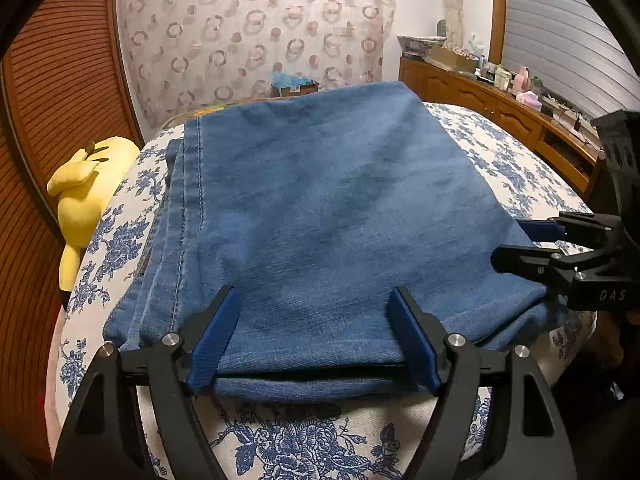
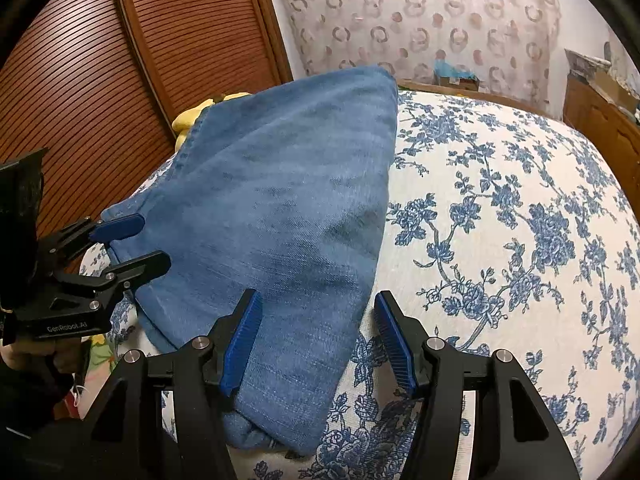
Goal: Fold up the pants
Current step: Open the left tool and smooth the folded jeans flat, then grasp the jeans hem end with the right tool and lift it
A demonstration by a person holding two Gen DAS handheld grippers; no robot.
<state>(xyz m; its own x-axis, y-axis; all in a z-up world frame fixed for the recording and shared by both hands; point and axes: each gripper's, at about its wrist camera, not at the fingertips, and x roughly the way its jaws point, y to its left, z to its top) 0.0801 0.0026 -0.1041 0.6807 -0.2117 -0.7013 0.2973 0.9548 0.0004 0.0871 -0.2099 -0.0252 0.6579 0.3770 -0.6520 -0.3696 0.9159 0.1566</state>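
Folded blue denim pants (image 1: 320, 216) lying flat on a bed, over a white bedspread (image 2: 500, 220) printed with blue flowers. Several layers stacked, with a stitched seam running down the left side in the left wrist view and the near folded edge facing that camera.

Left hand-held gripper (image 1: 316, 340) low over the near edge of the pants, jaws spread wide, blue pads (image 1: 216, 344) resting on top of the denim at either side, nothing pinched between them. Same tool seen from the right wrist view at the far left (image 2: 132, 240), its fingers lying against the pants' edge.

Right hand-held gripper (image 2: 318, 340) also spread, set at the pants' right near corner: one pad over the denim, the other over the bare bedspread, the fabric edge passing between them (no squeeze visible). From the left wrist view, this tool (image 1: 532, 240) entering at the right, alongside the pants' right edge.

Yellow plush toy (image 1: 88, 188) beside the bed at the left, near brown slatted doors (image 1: 60, 80). Curtain with ring pattern (image 1: 256, 32) behind. Wooden dresser (image 1: 500, 108) with clutter on the right.
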